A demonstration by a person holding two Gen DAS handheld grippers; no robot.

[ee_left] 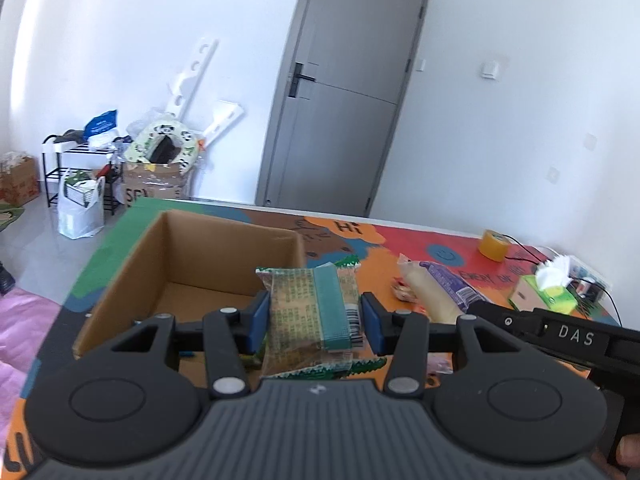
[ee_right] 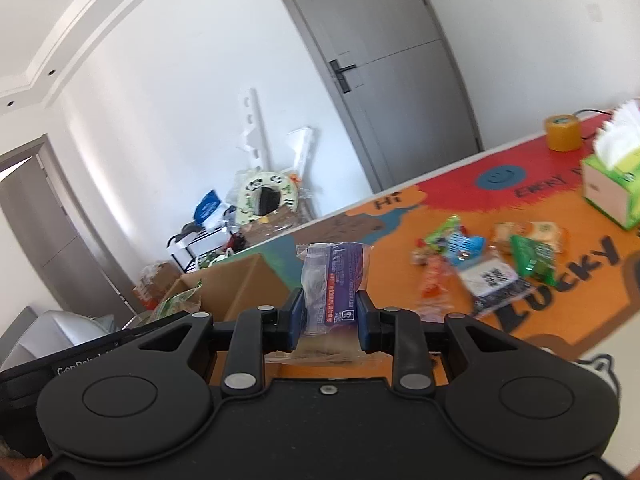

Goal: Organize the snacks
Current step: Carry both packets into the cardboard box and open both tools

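Counting roughly seven loose snacks point(ee_right: 496, 256)

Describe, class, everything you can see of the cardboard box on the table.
The cardboard box is plain brown corrugated card, open at the top with no flaps showing. It stands upright on the colourful printed table mat, near the mat's green corner. The part of its floor that shows is bare; the near part is hidden behind the left gripper, whose fingers hold a green-banded snack packet in front of it. Nothing visibly touches the box except the mat.
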